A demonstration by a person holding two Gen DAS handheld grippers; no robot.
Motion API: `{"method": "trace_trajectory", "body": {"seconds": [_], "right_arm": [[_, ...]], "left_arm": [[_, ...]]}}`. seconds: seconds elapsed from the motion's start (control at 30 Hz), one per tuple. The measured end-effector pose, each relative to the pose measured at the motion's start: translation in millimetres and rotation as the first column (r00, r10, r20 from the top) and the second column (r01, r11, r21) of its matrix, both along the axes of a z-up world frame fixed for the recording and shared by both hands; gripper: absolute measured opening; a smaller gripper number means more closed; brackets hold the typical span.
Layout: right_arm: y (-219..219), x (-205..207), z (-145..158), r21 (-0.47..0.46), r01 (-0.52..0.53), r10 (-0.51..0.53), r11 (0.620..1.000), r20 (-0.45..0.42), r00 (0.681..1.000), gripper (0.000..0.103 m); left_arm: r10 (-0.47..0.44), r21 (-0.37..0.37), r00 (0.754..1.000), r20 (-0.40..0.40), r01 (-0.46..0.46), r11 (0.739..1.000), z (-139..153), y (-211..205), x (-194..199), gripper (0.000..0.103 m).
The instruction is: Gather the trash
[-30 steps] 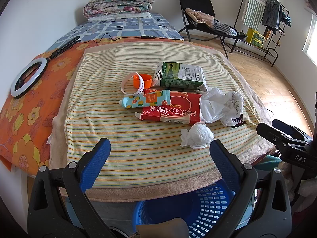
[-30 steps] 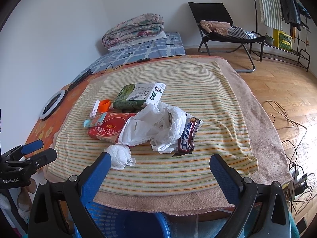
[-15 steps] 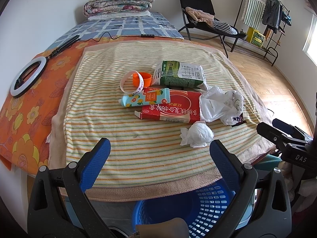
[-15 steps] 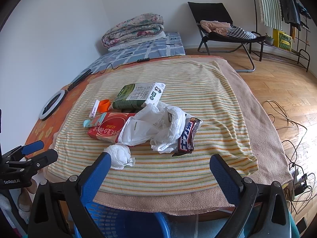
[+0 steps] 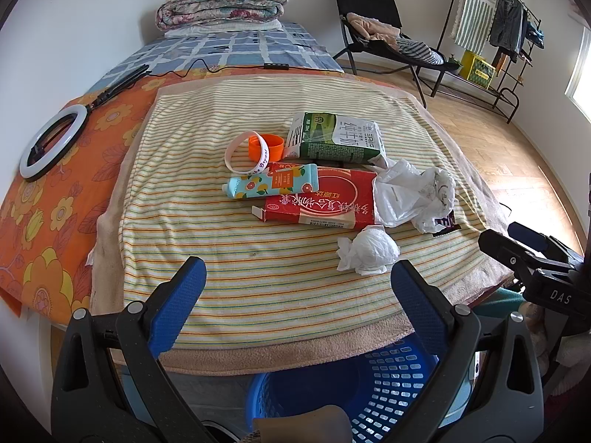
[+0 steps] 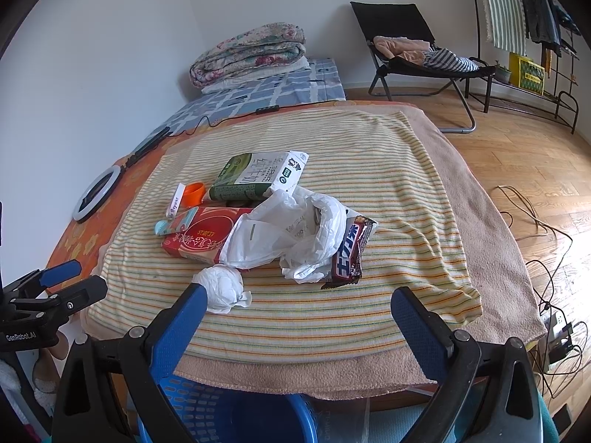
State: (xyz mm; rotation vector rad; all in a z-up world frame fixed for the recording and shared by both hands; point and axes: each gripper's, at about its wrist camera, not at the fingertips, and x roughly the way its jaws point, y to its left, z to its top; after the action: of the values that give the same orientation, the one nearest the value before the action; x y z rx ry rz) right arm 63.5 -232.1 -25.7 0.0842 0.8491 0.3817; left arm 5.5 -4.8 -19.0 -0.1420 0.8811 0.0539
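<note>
left gripper (image 5: 297,277) spread, empty | right gripper (image 6: 297,308) spread, empty | bench (image 5: 221,265): 3 cartons, 1 tissue wad (image 5: 369,251), 1 bag (image 5: 413,199), 1 wrapper (image 6: 349,254) | 1 basket (image 5: 388,387)

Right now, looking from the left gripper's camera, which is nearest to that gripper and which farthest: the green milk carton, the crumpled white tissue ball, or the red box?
1. Crumpled white tissue ball: nearest the left gripper, just ahead, toward its right finger.
2. Red box: middle of the striped towel, behind the ball.
3. Green milk carton: farthest, behind the box.

Crumpled tissue (image 5: 369,253) lies beside red box (image 5: 321,203).
</note>
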Motion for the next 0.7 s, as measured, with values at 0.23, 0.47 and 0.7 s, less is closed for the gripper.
{"method": "trace_trajectory", "body": {"seconds": [0.23, 0.47, 0.7], "right_arm": [[0.3, 0.1, -0.4, 0.001, 0.001, -0.001, 1.000, -0.002, 1.000, 0.101], [0.3, 0.0, -1.6, -0.001, -0.001, 0.001, 1.000, -0.005, 1.000, 0.101], [0.3, 0.2, -1.4, -0.001, -0.001, 0.001, 1.000, -0.005, 1.000, 0.101]], "left_arm": [[0.000, 0.000, 1.000, 0.000, 0.000, 1.000, -0.3, -0.3, -0.2, 0.102], [0.000, -0.001, 1.000, -0.001, 0.000, 1.000, 0.5, 0.5, 0.6, 0.102], [0.000, -0.001, 1.000, -0.002, 0.000, 1.000, 0.6, 0.6, 0.9, 0.102]]}}
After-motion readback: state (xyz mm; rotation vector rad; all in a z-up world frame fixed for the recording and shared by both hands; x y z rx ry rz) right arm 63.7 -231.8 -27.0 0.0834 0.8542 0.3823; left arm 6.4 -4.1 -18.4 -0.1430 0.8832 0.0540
